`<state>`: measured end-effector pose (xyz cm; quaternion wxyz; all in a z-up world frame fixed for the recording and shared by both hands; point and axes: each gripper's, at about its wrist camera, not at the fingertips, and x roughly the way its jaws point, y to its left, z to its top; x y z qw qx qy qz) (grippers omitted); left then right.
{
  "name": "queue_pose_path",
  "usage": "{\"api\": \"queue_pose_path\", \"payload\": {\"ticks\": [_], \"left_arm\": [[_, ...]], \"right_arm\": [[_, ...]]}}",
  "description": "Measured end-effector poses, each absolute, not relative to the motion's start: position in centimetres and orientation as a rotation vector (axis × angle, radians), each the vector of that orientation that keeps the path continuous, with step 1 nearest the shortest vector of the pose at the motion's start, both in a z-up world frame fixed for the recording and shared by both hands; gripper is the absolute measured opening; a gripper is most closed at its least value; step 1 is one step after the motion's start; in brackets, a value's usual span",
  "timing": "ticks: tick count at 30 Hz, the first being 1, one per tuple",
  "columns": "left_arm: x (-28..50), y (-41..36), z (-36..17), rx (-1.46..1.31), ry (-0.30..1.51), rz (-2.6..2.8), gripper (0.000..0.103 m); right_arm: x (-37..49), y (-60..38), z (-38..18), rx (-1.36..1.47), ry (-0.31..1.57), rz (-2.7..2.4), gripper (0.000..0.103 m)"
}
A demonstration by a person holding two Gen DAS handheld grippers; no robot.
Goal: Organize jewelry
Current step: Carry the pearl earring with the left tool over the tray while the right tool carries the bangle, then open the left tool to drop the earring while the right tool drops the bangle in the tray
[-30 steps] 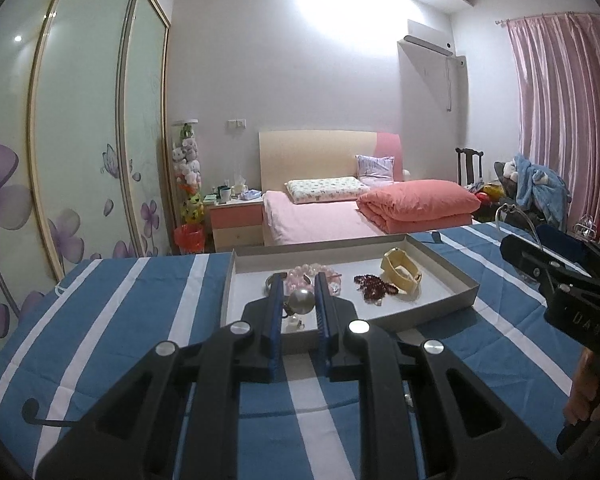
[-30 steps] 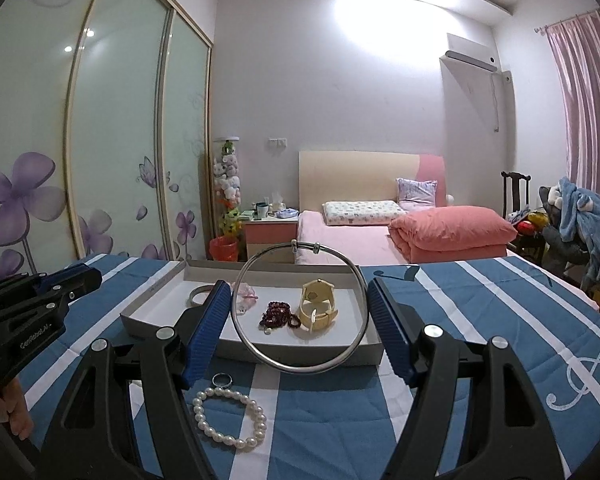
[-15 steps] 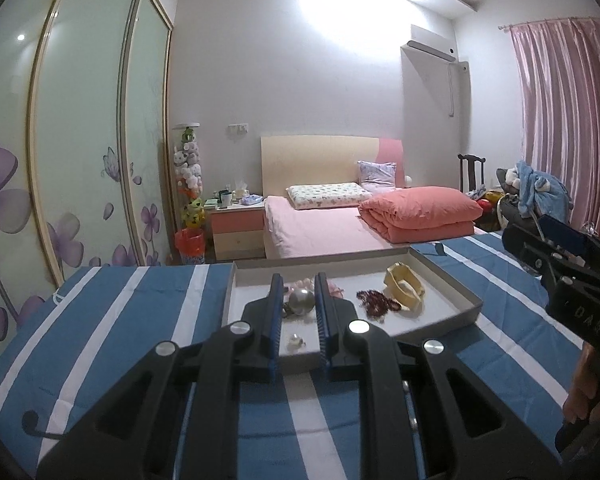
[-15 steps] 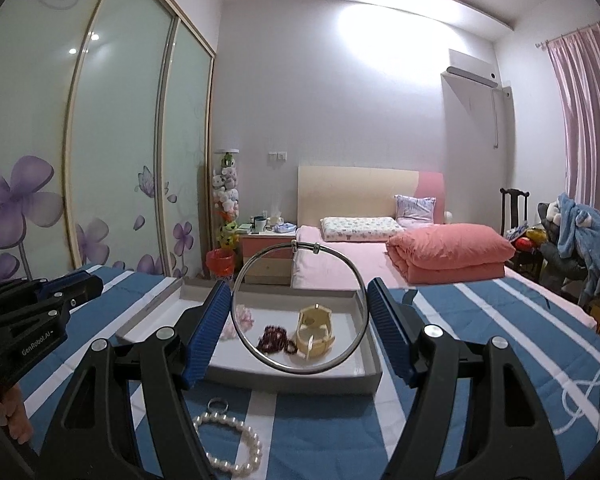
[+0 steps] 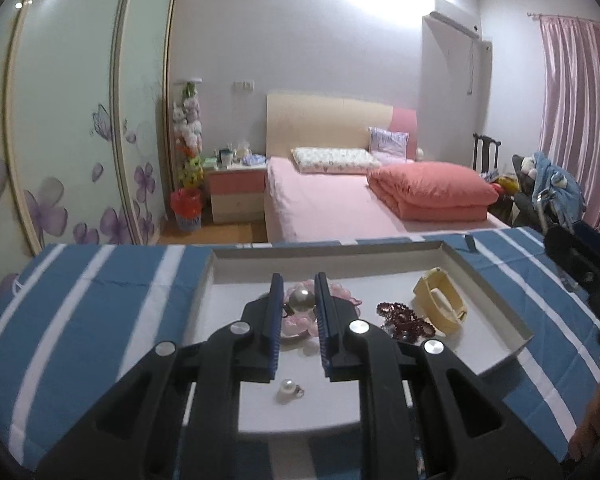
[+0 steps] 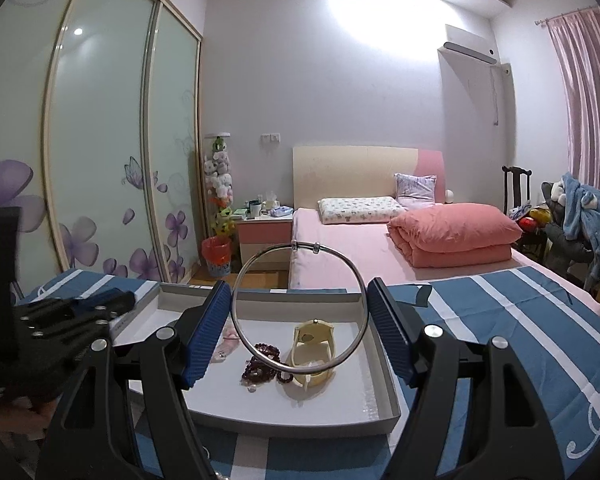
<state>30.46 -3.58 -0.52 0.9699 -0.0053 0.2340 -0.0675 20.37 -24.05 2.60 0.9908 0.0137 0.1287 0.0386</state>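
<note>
From the left wrist view, the left gripper [image 5: 298, 300] has its jaws pressed in on a large grey pearl earring [image 5: 302, 300], held above the open white tray [image 5: 496, 312] that sits on the blue striped cloth [image 5: 84, 320]. Below it in the tray lie a pink bead bracelet [image 5: 340, 294], a dark red bead bracelet [image 5: 404, 320], a cream bangle [image 5: 440, 304] and a small white pearl earring [image 5: 287, 386]. The pearl is round and smooth, so it could squirt out of the pads if the grip eases unevenly, then roll across the tray floor or bounce over the low wall onto the cloth. From the right wrist view, the right gripper [image 6: 300, 320] stands spread wide with a thin silver hoop bangle [image 6: 300, 248] upright between its blue pads, above the same tray. Whether the pads truly clamp the hoop is hard to tell, though it appears carried. Such a slim ring may pivot or slip, and dropped on edge it could roll off the tray or land across the dark red bracelet and tangle. The left gripper shows close at the left edge, so the two tools could also knock together over the tray.
</note>
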Motion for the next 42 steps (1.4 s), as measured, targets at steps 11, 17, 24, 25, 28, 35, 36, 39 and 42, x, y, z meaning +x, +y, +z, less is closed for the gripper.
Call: {"api": "queue_pose_path", "payload": {"ticks": [11,17,24,25,28,35,36,39,42], "left_arm": [[32.6,-3.1,-1.3,-0.034,0.491,-0.125,0.026],[32.7,-1.8,-0.7,-0.06,0.48,-0.117,0.03],[31.9,-0.4,0.1,-0.076,0.456,-0.106,0.041],[31.7,-0.3,0.1,-0.077,0.456,-0.106,0.042],[31.2,0.1,0.4,-0.079,0.449,-0.104,0.044],[29.3,0.5,0.8,-0.085,0.44,-0.102,0.045],[28.9,0.6,1.0,-0.087,0.437,-0.101,0.045],[27.1,1.1,1.2,-0.098,0.434,-0.103,0.052],[24.8,1.4,1.0,-0.097,0.437,-0.113,0.056]], "right_arm": [[23.5,-22.6,1.2,0.007,0.346,0.092,0.07],[26.0,-21.4,0.1,0.008,0.431,0.11,0.07],[29.4,-20.9,-0.4,0.035,0.514,0.125,0.072],[29.4,-21.0,-0.3,0.039,0.516,0.12,0.077],[28.1,-21.8,0.2,0.049,0.495,0.127,0.081],[23.7,-22.6,0.9,0.043,0.5,0.17,0.081],[23.3,-22.6,0.8,0.044,0.506,0.178,0.081],[21.1,-22.6,0.4,0.039,0.553,0.219,0.081],[19.1,-22.5,-1.0,0.009,0.639,0.258,0.069]]}}
